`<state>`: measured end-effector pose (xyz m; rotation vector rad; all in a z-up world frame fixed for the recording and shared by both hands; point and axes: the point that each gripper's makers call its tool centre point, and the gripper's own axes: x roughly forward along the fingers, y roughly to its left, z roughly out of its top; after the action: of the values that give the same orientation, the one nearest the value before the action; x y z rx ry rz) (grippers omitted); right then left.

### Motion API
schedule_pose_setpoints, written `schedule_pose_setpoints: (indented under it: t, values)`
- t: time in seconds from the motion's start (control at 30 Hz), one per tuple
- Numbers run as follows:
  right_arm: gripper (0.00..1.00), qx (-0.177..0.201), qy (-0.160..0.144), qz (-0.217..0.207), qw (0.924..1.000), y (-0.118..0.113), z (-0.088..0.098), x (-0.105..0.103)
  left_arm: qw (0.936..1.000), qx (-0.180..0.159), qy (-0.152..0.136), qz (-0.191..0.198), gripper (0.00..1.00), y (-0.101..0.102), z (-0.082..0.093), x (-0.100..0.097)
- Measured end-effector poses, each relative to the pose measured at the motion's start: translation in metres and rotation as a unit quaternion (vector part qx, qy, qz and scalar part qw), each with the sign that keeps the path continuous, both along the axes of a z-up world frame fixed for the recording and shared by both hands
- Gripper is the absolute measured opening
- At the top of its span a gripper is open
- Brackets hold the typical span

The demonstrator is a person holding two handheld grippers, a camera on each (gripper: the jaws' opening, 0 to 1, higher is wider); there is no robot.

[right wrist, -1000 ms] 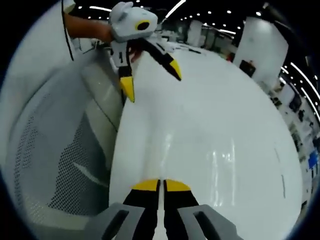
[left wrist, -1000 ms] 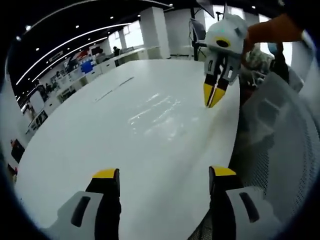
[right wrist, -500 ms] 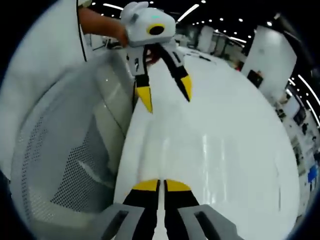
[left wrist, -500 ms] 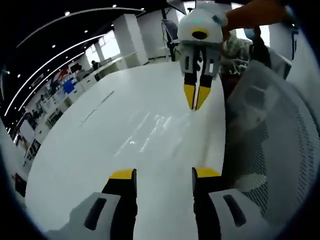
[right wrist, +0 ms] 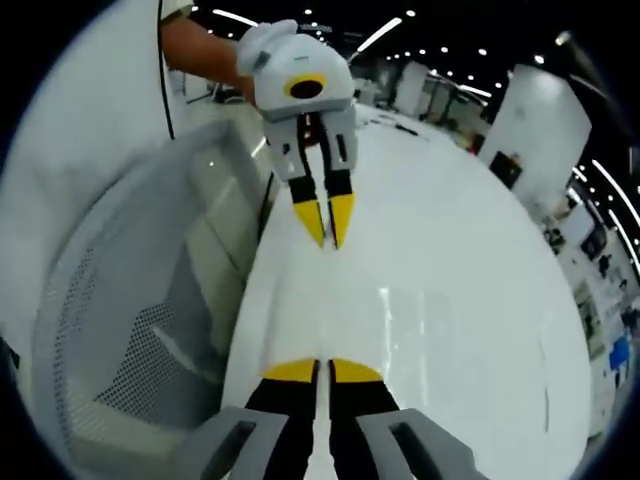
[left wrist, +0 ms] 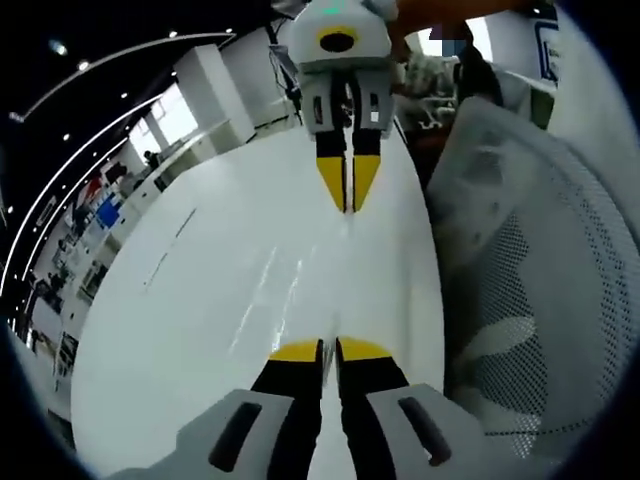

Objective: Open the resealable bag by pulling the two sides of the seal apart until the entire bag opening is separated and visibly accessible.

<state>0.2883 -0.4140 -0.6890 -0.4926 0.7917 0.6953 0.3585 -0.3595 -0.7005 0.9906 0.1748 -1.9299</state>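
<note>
At the bottom of the left gripper view my left gripper (left wrist: 330,350) has its yellow-tipped jaws pressed together with nothing between them, resting low over the white desk (left wrist: 200,300). Further up the same frame, at top centre, my right gripper (left wrist: 348,205) points back toward me, its jaws drawn to a narrow sliver and holding nothing I can see. To the right of the frame a white mesh chair back (left wrist: 540,300) stands beside the desk edge.

In the right gripper view my right gripper (right wrist: 321,368) sits at the bottom centre, jaws closed and empty. Above it, in the upper middle of the frame, my left gripper (right wrist: 325,235) hangs over the desk (right wrist: 450,330), its two yellow tips nearly touching. A forearm (right wrist: 195,50) reaches in at the upper left behind it, and the mesh chair (right wrist: 130,330) fills the left side.

I cannot make out the resealable bag anywhere on the glossy desk surface. Far beyond, office furniture and ceiling lights line the background.
</note>
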Motion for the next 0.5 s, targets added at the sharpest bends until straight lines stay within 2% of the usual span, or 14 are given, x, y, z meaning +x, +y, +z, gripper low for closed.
schedule_pose_setpoints:
  t: [0.2, 0.3, 0.4, 0.5]
  values:
    - [0.01, 0.012, -0.007, -0.025, 0.9996, -0.002, 0.005, 0.002, 0.9999, -0.015, 0.001, -0.003, 0.00, 0.000, 0.005, -0.002]
    - [0.02, 0.041, 0.003, -0.063, 0.9972, -0.001, 0.006, 0.003, 0.9999, -0.011, 0.012, 0.006, 0.00, 0.000, 0.006, -0.001]
    - [0.04, 0.068, -0.016, -0.083, 0.9941, 0.006, 0.013, 0.013, 0.9998, -0.015, 0.010, 0.000, 0.00, 0.000, 0.007, -0.002]
    - [0.10, 0.076, -0.039, -0.082, 0.9930, 0.016, 0.019, 0.026, 0.9997, -0.020, 0.013, -0.004, 0.00, -0.002, 0.010, -0.004]
